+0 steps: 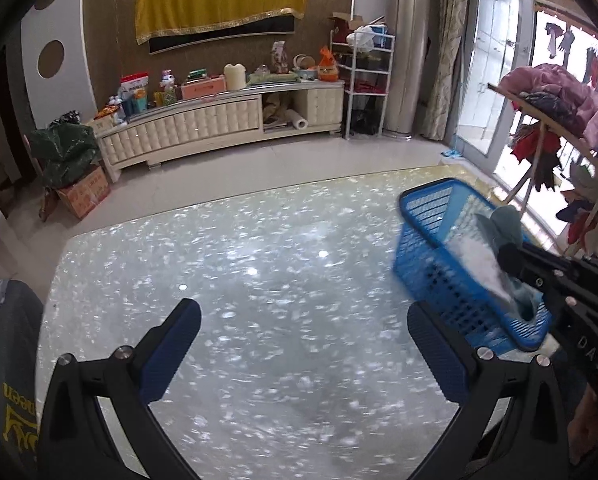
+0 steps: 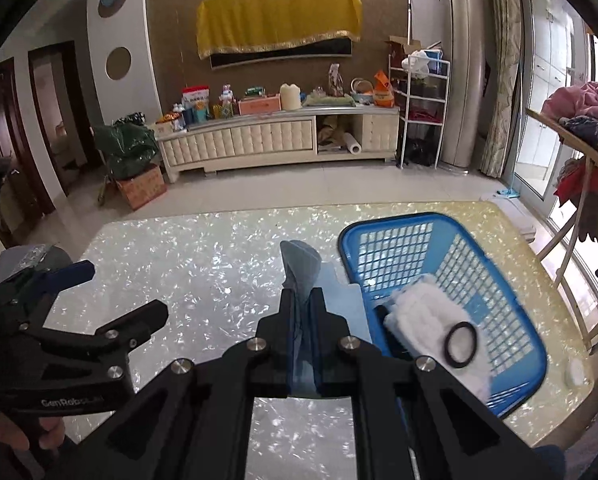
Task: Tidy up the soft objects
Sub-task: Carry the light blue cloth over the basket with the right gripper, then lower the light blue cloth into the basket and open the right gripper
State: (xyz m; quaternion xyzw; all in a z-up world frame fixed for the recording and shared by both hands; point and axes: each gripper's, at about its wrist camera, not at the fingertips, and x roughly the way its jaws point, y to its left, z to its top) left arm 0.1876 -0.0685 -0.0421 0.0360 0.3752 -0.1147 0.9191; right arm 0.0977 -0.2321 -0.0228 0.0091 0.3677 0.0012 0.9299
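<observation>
My right gripper (image 2: 303, 300) is shut on a grey-blue cloth (image 2: 299, 264), which sticks up out of its jaws above the table, just left of a blue plastic basket (image 2: 395, 240). In the basket lie a white fluffy item (image 2: 423, 316) and a black ring (image 2: 461, 344). The left wrist view shows my left gripper (image 1: 303, 320) open over bare tabletop with nothing between its fingers. There the basket (image 1: 427, 240) sits to the right, and the right gripper (image 1: 511, 258) holds the cloth (image 1: 507, 220) over it. The left gripper (image 2: 115, 292) also shows at the left of the right wrist view.
A grey fabric item with yellow lettering (image 1: 7, 352) lies at the table's left edge. The pearly tabletop (image 1: 259, 260) spreads between the grippers. Beyond it are a white TV cabinet (image 2: 259, 140) and a rack of clothes (image 1: 559, 120) at the right.
</observation>
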